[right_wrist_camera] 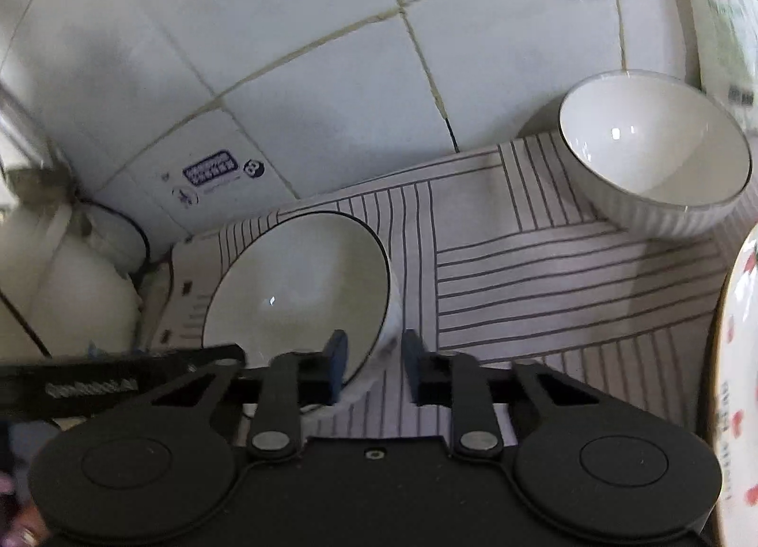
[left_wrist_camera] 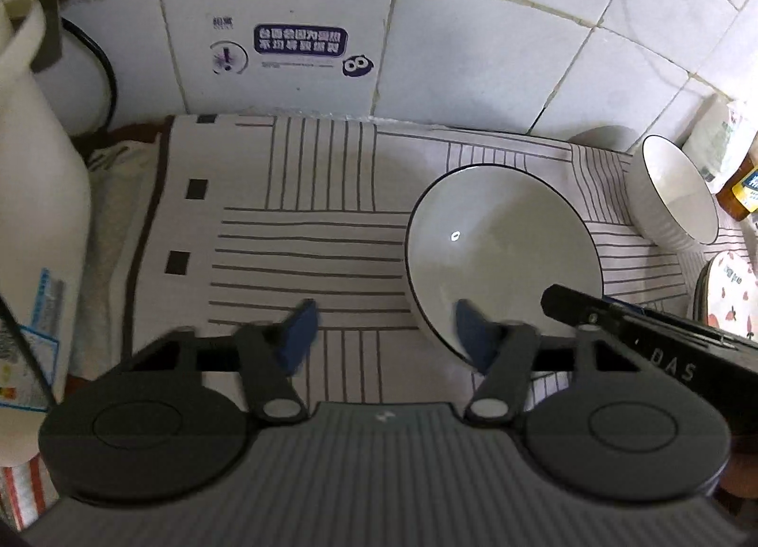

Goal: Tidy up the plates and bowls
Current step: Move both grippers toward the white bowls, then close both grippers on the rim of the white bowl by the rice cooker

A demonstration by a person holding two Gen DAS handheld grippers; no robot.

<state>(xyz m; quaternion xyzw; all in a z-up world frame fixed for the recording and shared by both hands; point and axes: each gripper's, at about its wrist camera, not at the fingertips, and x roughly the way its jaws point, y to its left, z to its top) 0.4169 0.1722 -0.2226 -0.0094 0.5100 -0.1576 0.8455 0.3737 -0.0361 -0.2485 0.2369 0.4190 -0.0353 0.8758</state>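
Observation:
A white bowl with a dark rim [left_wrist_camera: 502, 253] [right_wrist_camera: 293, 291] stands on a striped cloth [left_wrist_camera: 303, 234] [right_wrist_camera: 545, 272]. My right gripper [right_wrist_camera: 374, 357] is shut on its near rim, one blue pad inside the bowl and the other against the outer wall. My left gripper [left_wrist_camera: 386, 336] is open at the same bowl's other side; its right fingertip [left_wrist_camera: 473, 338] reaches over the rim and its left fingertip hangs over the cloth. A second, ribbed white bowl [left_wrist_camera: 672, 196] [right_wrist_camera: 654, 158] sits at the back right. A fruit-patterned plate [left_wrist_camera: 729, 291] [right_wrist_camera: 739, 357] lies at the far right.
A tiled wall [left_wrist_camera: 473, 49] with a sticker closes the back. A tall white jug [left_wrist_camera: 38, 215] stands at the left, with a round white pot behind it. An orange bottle [left_wrist_camera: 739, 192] and packets crowd the right corner.

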